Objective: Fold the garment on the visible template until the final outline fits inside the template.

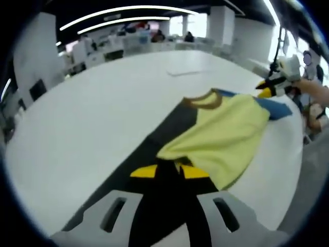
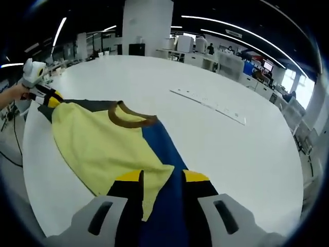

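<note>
A yellow garment [image 1: 221,136] with a brown collar [image 1: 204,100] lies flat on a long template strip, dark [image 1: 154,144] at one end and blue [image 1: 275,107] at the other. My left gripper [image 1: 168,171] is open, its yellow-tipped jaws set either side of the garment's near corner. My right gripper [image 1: 270,87], held by a hand, is at the blue far end. In the right gripper view the same garment [image 2: 97,144] and collar [image 2: 128,119] lie over the blue strip [image 2: 164,154]. There my right gripper [image 2: 162,176] stands open over a garment corner, and my left gripper [image 2: 49,98] is at the far dark end.
The work surface is a large white round table [image 2: 231,154]. A thin white strip [image 2: 211,105] lies on it beyond the garment. Desks, pillars and people stand in the background. The table edge [image 1: 295,170] runs close to the garment on the right.
</note>
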